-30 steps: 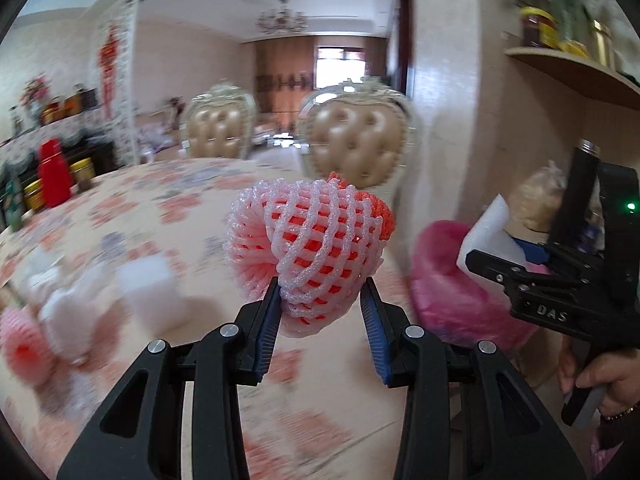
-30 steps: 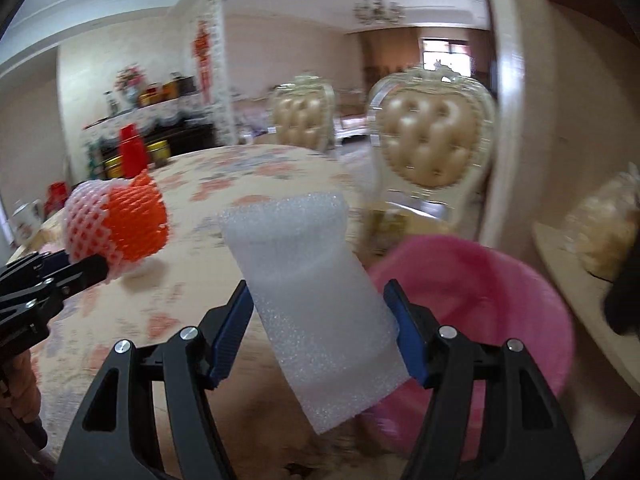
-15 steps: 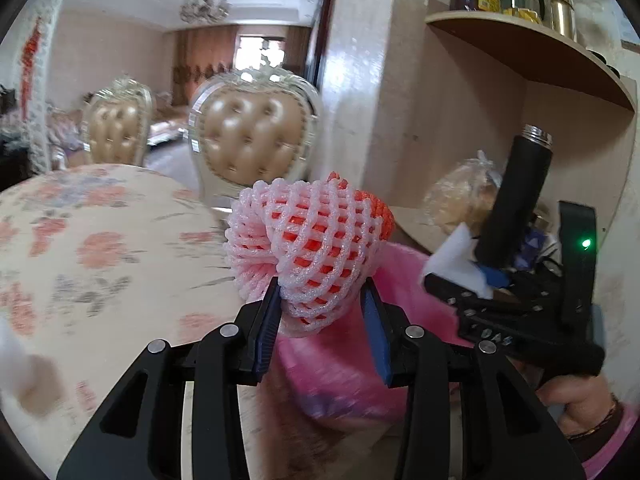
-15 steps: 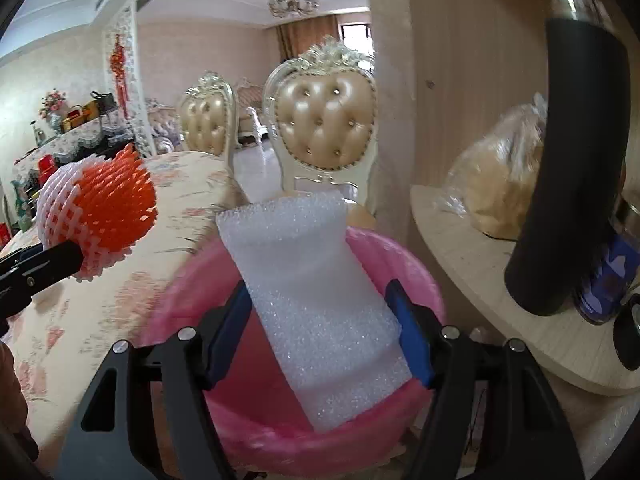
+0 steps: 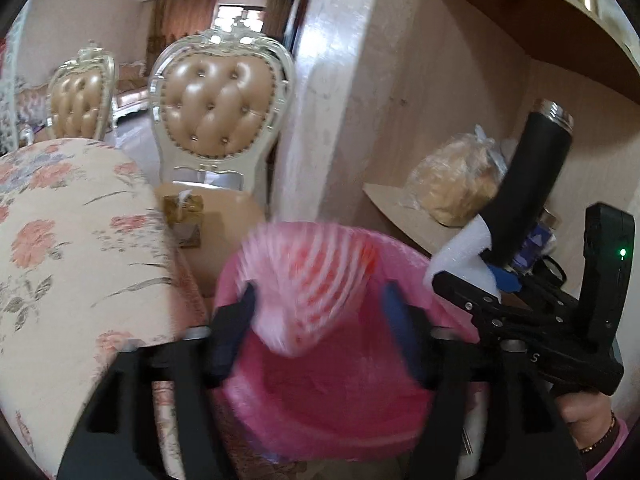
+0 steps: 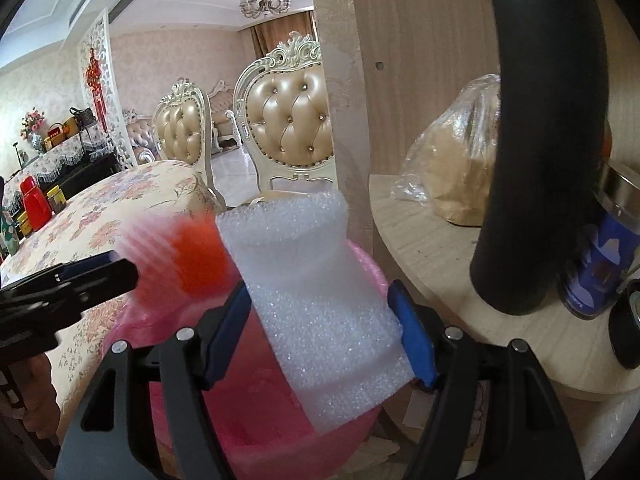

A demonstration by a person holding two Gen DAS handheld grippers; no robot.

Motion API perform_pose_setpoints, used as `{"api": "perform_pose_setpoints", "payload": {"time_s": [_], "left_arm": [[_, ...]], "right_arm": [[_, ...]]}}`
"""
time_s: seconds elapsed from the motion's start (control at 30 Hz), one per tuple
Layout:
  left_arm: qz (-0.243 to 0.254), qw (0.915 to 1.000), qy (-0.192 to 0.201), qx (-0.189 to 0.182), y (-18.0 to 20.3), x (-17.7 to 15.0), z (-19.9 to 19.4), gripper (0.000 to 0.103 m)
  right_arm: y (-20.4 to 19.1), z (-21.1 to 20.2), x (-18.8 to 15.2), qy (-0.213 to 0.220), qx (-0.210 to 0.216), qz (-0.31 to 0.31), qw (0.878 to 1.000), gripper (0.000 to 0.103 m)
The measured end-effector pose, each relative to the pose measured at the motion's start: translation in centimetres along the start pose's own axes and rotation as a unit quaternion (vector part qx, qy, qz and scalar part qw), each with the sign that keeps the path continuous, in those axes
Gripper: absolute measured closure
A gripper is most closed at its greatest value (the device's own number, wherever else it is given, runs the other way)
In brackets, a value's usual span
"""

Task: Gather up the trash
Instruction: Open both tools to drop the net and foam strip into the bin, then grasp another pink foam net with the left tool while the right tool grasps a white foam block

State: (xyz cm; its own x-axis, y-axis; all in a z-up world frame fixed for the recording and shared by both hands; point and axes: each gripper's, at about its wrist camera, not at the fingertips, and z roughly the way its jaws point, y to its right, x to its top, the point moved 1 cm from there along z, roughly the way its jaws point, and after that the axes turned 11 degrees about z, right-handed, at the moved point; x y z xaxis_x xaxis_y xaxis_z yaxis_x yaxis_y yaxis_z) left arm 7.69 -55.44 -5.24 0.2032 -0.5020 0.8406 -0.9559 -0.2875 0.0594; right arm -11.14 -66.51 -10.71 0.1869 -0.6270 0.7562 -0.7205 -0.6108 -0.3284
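The floral tablecloth (image 5: 60, 240) covers the table at the left of both views, with a tufted gold chair (image 5: 220, 108) behind it and a wooden shelf (image 6: 460, 280) to the right. On the shelf stand a black flask (image 6: 540, 140), a clear bag of something tan (image 6: 452, 160) and a blue can (image 6: 600, 268).

Below the table edge and just beside the shelf sits the pink bin (image 5: 332, 392), lined with pink plastic, its mouth under both grippers.

The white foam sheet (image 6: 320, 300) stands upright between the blue pads of the right gripper (image 6: 322, 332) over the bin's rim. The jaws have just been opening a little; the left pad touches the sheet's edge, and the right pad (image 6: 412, 336) lies against its lower corner — whether they press it I cannot tell for sure, though the sheet stays upright between them.

The pink-and-orange foam fruit net (image 5: 312, 280) is a blurred streak over the bin's mouth, between the fingers of the left gripper (image 5: 316, 332) but clear of both pads. Those jaws have just been opening and stand wide apart — the net is loose. In the right wrist view the net shows as an orange smear just ahead of the left gripper's tip.

A hand (image 5: 588, 420) grips the right gripper's handle at lower right.
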Motion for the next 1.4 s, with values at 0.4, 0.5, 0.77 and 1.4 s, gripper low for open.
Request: {"api": "perform_pose_setpoints", "payload": {"time_s": [0.4,0.5,0.77,1.4], "left_arm": [[-0.031,0.9906,0.021,0.132,-6.0,-2.3,-8.5,0.012],[-0.037,0.9846,0.008,0.170,-7.3,-3.8,-11.3,0.012],[-0.054,0.9664,-0.002,0.251,-10.2,-9.1,-19.4,0.012],[-0.200,0.8771,-0.012,0.436,-18.7,-20.9,-36.7,0.012]], "right_arm": [[-3.5,-0.8,-0.2,0.014,-0.009,-0.022,1.000,0.009],[-4.8,-2.2,-0.6,0.028,0.002,-0.024,0.999,0.005],[-13.3,-4.6,-2.8,0.045,0.054,-0.109,0.992,0.005],[-35.7,-5.7,-12.0,-0.067,0.236,-0.223,0.943,0.005]]}}
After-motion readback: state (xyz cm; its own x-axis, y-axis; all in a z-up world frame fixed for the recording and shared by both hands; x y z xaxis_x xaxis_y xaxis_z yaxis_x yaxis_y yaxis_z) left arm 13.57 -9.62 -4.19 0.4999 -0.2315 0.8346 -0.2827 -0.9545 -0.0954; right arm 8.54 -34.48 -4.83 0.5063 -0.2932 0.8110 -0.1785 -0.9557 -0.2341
